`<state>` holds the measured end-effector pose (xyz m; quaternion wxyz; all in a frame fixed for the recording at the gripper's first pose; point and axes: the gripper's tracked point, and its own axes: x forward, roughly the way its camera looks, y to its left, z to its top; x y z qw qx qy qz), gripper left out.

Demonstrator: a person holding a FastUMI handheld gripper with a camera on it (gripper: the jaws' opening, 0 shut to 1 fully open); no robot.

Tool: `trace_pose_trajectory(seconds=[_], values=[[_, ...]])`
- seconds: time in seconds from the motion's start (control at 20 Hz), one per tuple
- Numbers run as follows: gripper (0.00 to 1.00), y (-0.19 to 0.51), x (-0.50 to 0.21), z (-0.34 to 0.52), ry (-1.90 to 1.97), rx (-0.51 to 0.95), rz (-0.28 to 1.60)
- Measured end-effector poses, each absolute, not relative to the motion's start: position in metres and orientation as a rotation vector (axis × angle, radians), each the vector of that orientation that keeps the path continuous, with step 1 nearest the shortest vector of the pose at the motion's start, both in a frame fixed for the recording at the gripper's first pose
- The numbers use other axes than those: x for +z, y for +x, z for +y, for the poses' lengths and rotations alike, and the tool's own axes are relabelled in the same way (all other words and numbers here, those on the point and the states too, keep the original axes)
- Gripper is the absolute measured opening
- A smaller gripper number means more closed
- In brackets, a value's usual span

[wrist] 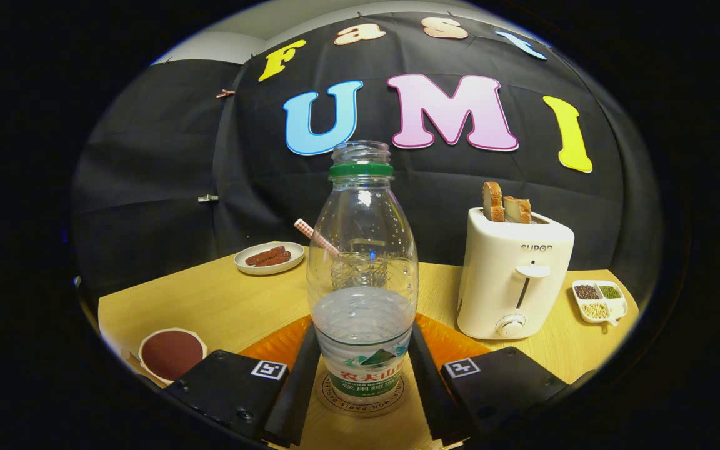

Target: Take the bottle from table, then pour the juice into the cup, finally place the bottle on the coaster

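At the bottom centre of the frame the gripper (363, 387) has its two fingers (297, 387) on either side of the bottle's lower body. Each finger's inner face lies right along the bottle's labelled wall, but whether both truly press on it cannot be told from here.

The bottle (362, 275) stands upright between the fingers, its base resting on the round coaster (360, 403), whose printed rim shows beneath it. The bottle is clear plastic with a green neck ring and no cap on its mouth. It holds clear liquid in about its lower third, and a label wraps its bottom part.

Under the coaster and just behind the fingers lies an orange mat (454, 340) on the wooden counter (229, 300). At the lower left of the frame, beside the left finger's housing, sits a small bowl (171, 353) with a dark reddish filling.

Right behind the bottle, seen through its clear wall, stands the cup (360, 269), a ribbed clear glass. A checked straw (310, 232) leans out of it to the left.

In the right half of the frame a white toaster (513, 275) stands on the counter with two slices of toast (505, 205) sticking up from its slots. Further right, near the counter's edge, is a small divided dish (599, 301) holding three kinds of grains or beans.

Left of centre, at the counter's far edge, a white plate (269, 257) carries dark reddish strips of food.
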<state>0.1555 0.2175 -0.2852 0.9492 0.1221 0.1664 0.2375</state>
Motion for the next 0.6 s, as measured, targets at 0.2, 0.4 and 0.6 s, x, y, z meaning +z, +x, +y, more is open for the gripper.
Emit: trace_pose_trajectory(seconds=[0.2,0.4,0.6], values=[[0.86,0.143,-0.3,0.218,0.297,0.511,0.412],[0.98,0.142,-0.301,0.214,0.301,0.494,0.438],[0.98,0.134,-0.293,0.204,0.274,0.477,0.448]])
